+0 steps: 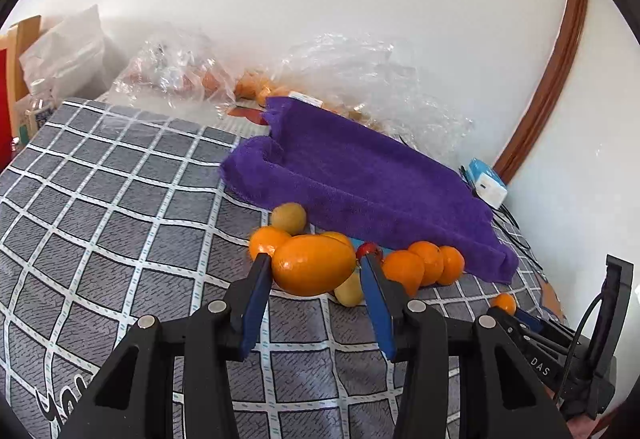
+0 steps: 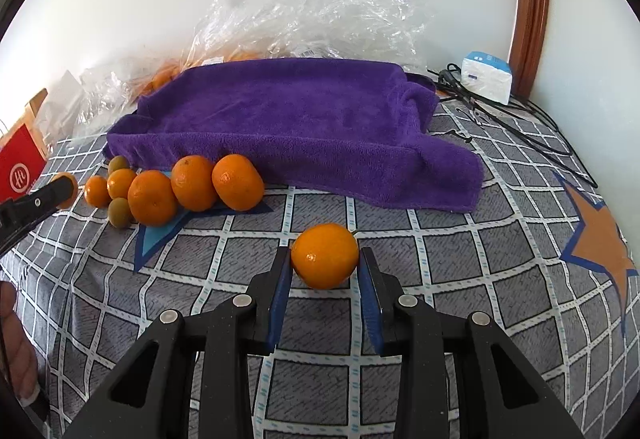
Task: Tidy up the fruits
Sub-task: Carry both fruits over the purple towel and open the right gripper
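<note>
My left gripper [image 1: 315, 259] is shut on a big oval orange [image 1: 314, 267], just in front of the fruit row. That row of oranges [image 2: 194, 182] and small green fruits [image 2: 120, 212] lies on the checked cloth along the front edge of a purple towel [image 2: 300, 127]. A small red fruit [image 1: 369, 249] sits among them. My right gripper [image 2: 325, 259] is shut on a smaller round orange [image 2: 325, 255], to the right of the row, over the cloth. The left wrist view shows the right gripper [image 1: 505, 313] at lower right with its orange [image 1: 505, 302].
Crumpled clear plastic bags [image 2: 312, 11] holding more oranges lie against the white wall behind the towel. A white and blue box [image 2: 486, 75] and black cables [image 2: 516, 127] are at the back right. At the left stand a red box [image 2: 20, 167] and a bottle [image 1: 38, 107].
</note>
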A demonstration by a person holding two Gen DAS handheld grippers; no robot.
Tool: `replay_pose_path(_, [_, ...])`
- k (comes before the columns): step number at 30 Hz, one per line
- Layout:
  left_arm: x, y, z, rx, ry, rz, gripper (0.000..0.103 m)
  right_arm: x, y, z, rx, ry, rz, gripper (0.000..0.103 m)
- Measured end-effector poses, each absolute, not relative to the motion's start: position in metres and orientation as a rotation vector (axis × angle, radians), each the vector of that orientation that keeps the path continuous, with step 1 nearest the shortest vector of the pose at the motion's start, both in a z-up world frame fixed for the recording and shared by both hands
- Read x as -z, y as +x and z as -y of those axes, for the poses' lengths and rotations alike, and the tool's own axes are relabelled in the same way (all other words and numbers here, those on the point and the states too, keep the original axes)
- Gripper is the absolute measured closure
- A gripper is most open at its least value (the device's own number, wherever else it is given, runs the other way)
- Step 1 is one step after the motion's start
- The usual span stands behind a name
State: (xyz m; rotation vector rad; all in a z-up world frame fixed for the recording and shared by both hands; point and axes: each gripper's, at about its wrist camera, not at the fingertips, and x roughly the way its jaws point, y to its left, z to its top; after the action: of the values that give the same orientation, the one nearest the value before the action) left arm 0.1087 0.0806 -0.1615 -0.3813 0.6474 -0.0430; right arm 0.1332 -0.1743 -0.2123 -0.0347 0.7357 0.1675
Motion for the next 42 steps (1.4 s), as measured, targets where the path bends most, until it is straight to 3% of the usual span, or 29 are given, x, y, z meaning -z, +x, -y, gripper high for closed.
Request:
replay_pose_path(13, [0.099, 0.121, -0.097, -0.003, -0.357, -0.627, 0.060, 0.163, 0.136, 0.178, -0.149, 0.011, -0.702, 0.070])
replay_pose_path(25, [0.054, 0.180, -0.095, -0.002, -0.330, -0.581, 0.060, 0.104, 0.198, 0.174, -0.134, 0.032, -0.611, 0.070])
replay_pose_path(32, [0.057, 0.220, -0.091, 0.000, -0.331, -0.601, 0.060, 0.091, 0.239, 0.174, -0.128, 0.023, -0.577, 0.070])
replay_pose_path(42, [0.088, 0.272, -0.081, -0.012, -0.295, -0.679, 0.060, 0.121, 0.278, 0.174, -0.110, 0.034, -0.643, 0.070])
